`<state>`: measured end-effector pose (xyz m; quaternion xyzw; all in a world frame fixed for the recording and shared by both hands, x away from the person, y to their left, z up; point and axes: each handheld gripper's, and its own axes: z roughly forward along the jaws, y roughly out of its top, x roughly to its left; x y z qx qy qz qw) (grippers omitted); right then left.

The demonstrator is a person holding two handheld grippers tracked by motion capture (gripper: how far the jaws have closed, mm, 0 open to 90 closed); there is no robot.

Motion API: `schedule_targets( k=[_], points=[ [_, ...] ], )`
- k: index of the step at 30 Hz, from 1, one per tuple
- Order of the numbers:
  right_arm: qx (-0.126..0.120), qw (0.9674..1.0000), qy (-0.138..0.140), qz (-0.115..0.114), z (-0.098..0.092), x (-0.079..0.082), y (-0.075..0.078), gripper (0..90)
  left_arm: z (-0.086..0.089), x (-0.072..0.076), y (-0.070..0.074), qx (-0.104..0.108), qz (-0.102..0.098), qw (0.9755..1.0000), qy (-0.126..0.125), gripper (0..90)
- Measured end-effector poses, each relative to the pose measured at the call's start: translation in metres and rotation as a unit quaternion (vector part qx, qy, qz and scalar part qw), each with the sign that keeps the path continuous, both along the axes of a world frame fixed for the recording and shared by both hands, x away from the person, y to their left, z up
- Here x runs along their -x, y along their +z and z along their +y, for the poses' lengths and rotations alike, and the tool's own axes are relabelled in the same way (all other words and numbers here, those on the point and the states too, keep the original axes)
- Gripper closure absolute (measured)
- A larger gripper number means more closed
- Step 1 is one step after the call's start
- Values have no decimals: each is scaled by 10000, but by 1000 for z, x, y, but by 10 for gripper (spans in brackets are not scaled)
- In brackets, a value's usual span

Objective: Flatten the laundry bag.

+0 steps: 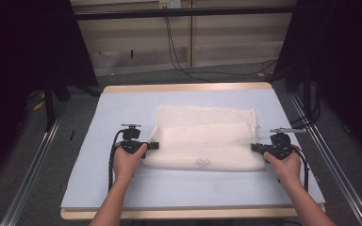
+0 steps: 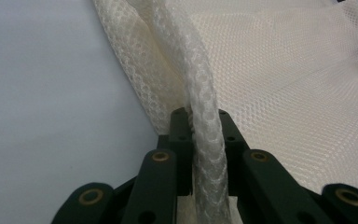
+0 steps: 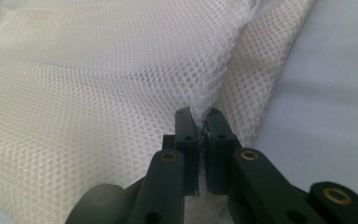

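A cream mesh laundry bag [image 1: 202, 139] lay across the middle of the pale blue table mat [image 1: 122, 188], partly folded, and the step in hand looked like a fold; the left gripper [image 1: 153, 145] was clamped on a rolled edge of the mesh at its left side; the right gripper [image 1: 256, 148] pinched a thin edge at its right side. The next move probably called for both hands to lift and carry evenly, keeping the mesh taut; nothing else stood on the mat, and the cables [image 1: 179, 52] on the floor beyond lay well apart.

My worktop [image 1: 122, 188], wood-edged under a pale blue sheet, stands on grey carpet [image 1: 37, 179]. Beyond it I see a beige panelled wall [image 1: 226, 42] with black cables [image 1: 179, 61] hanging down; dark curtains [image 1: 23, 56] flank it, metal rails [image 1: 33, 165] alongside.
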<state>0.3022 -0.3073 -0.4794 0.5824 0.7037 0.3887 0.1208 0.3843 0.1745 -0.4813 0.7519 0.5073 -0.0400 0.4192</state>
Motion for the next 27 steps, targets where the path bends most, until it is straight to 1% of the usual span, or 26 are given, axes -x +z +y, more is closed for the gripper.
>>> schedule_targets(
  k=[3,4,5,6,7,9,10,12,13,14,15,16,17,18,19,20,22,24,25,26,27],
  points=[
    [87,9999,-33,-92,4,-12,0,862,1,-8,-1,-36,-59,10000,64,812],
    [101,9999,-33,-94,5,-15,1,861,1,-13,-1,-80,-109,9999,77,812],
    [170,9998,-18,-96,7,-21,1,862,0,-15,-1,-66,-96,9999,113,812],
    [191,9998,-20,-94,7,-24,2,862,0,-20,0,-93,-159,9997,130,813],
    [229,9997,-39,-119,8,-29,3,861,-1,-23,1,-155,-173,9997,123,812],
    [267,9996,-51,-111,10,-38,4,862,-3,-30,2,-200,-195,9995,164,812],
    [314,9994,-79,-122,10,-41,5,861,-4,-35,2,-260,-238,9993,156,813],
    [335,9993,-110,-107,11,-49,5,861,-6,-42,3,-266,-301,9990,190,813],
    [370,9991,-116,-166,10,-54,3,862,-7,-45,3,-276,-325,9989,205,812],
    [363,9991,-143,-168,11,-58,3,861,-7,-51,3,-285,-316,9989,178,813],
    [354,9991,-201,-134,11,-64,2,862,-8,-55,3,-252,-352,9988,246,813],
    [312,9992,-223,-141,10,-68,1,862,-8,-61,4,-257,-388,9986,253,813],
    [280,9992,-257,-136,10,-76,0,861,-10,-65,4,-251,-386,9985,312,813],
    [299,9990,-270,-175,10,-80,0,861,-10,-69,5,-282,-370,9985,302,813],
    [225,9991,-321,-134,9,-85,-1,859,-10,-71,5,-316,-343,9985,284,812],
    [143,9993,-353,-58,9,-86,0,855,-11,-72,5,-247,-257,9988,322,809],
    [69,9991,-404,-86,8,-86,2,824,-8,-73,6,-226,-334,9987,312,785],
    [86,9988,-462,-162,7,-86,4,761,-7,-74,6,-215,-366,9985,346,703],
    [75,9985,-501,-212,6,-86,5,717,-6,-75,8,-229,-521,9976,382,663],
    [18,9982,-547,-260,6,-87,6,673,-6,-76,8,-167,-582,9970,485,629],
    [-5,9981,-548,-295,6,-88,7,667,-5,-77,8,-141,-576,9970,502,617]
  ],
)
